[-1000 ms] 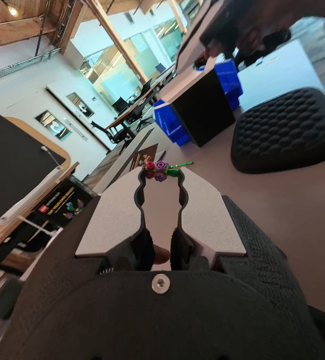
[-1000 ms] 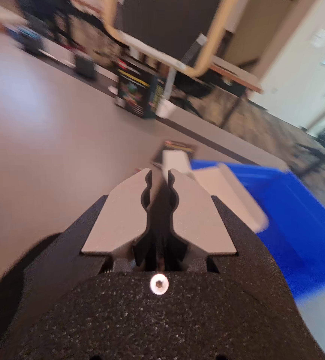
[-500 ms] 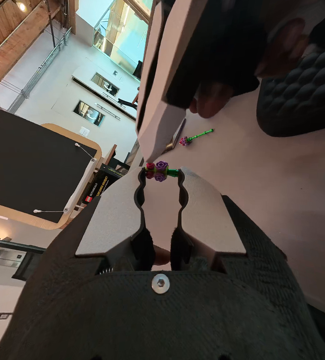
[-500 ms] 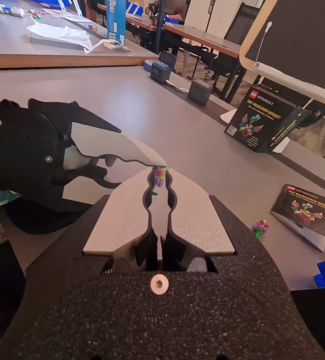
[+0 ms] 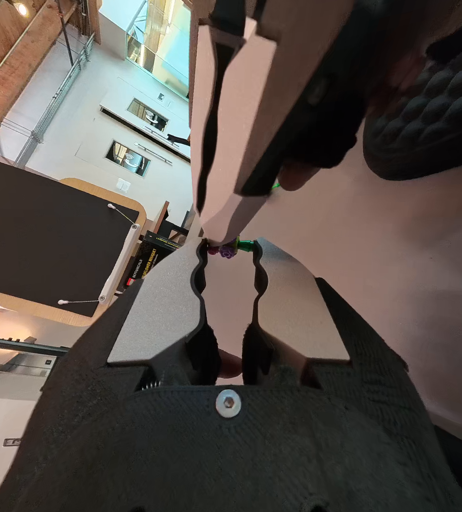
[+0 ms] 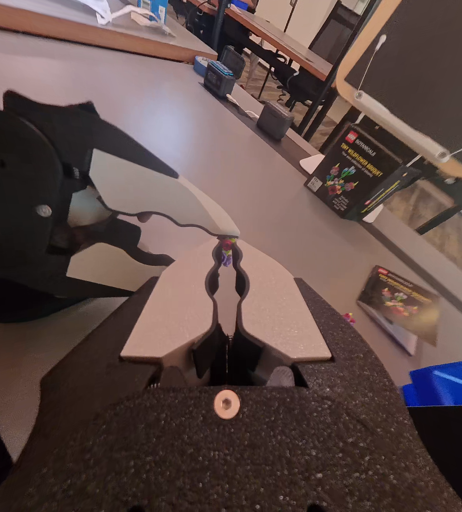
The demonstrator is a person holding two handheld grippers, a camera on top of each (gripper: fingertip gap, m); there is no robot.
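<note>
Flower sprig point(image 5: 226, 250) sits above the tabletop point(image 5: 362, 277), pinched end to end between the tips of the left claw point(image 5: 228, 245). Right claw point(image 6: 225, 245) meets it tip to tip, closed narrowly on the blooms.

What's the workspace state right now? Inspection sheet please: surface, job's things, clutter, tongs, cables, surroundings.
Surface: grey table, no spills seen.
Job's things: toy flower cluster, red and purple heads on a green stem, held off the table.
Clutter: black kit box, booklet, loose flower piece, blue bin, black dimpled pad, small grey cases.
Tongs: left tongs shut on the flower cluster; right tongs nearly closed with tips at the same cluster, grip unclear.
Cables: thin white cord on the black board; no others made out.
Surroundings: black board with a wood rim, other desks behind.
</note>
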